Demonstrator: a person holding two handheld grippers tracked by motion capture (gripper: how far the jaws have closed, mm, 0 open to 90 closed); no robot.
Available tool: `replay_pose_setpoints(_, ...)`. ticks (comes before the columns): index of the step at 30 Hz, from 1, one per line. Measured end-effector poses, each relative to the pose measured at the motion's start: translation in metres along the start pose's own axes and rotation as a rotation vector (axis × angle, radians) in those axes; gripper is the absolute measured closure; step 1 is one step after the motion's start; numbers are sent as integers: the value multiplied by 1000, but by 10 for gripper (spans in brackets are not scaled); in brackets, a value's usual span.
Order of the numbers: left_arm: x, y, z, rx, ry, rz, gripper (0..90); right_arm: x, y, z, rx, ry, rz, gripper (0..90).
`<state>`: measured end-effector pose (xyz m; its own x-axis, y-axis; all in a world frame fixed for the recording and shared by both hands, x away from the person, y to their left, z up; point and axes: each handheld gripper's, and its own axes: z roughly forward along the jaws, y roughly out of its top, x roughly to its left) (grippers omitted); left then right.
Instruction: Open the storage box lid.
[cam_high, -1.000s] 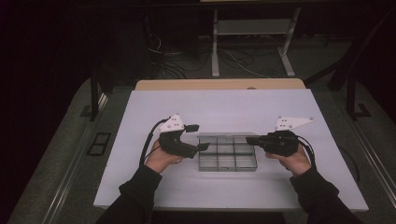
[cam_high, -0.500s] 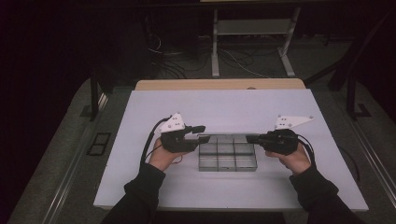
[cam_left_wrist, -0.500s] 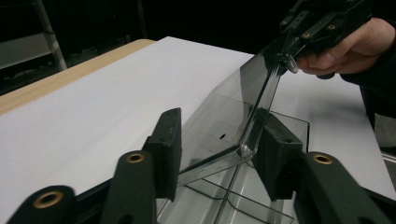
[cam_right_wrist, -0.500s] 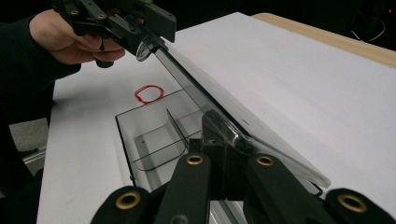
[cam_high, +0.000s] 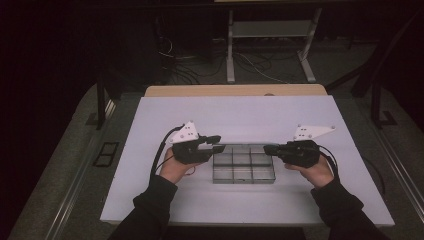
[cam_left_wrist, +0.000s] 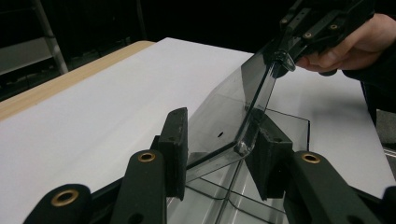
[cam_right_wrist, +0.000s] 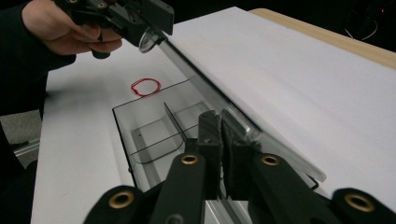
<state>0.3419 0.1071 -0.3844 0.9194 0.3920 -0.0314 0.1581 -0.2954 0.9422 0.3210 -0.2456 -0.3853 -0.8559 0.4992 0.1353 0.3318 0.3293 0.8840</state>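
a clear box (cam_high: 243, 167) with compartments was seen at the middle of the white counter (cam_high: 250, 115), its long axis running from hand to hand. its lid (cam_left_wrist: 243, 100) was raised along the far edge and tilted. the left gripper (cam_high: 216, 145) had just been closing, its fingers (cam_left_wrist: 175, 140) set around the lid's left end, one pad touching; a firm grip could not be told. the right gripper (cam_high: 270, 148) was clamped on the lid's right end (cam_right_wrist: 233, 122), fingers nearly together. a red band (cam_right_wrist: 146, 87) lay near the box. the room behind was dark; a metal frame (cam_high: 270, 45) and cables were only dimly made out.
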Motion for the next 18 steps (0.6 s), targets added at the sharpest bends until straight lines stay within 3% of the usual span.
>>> replay_pose_setpoints(10, 6, 4, 0, -9, 2, -10, 634, 6, -9, -5, 28, -1, 9, 751)
replay_pose_setpoints(18, 12, 8, 2, -28, 4, -20, 649, 4, -21, -14, 38, -54, 43, 572)
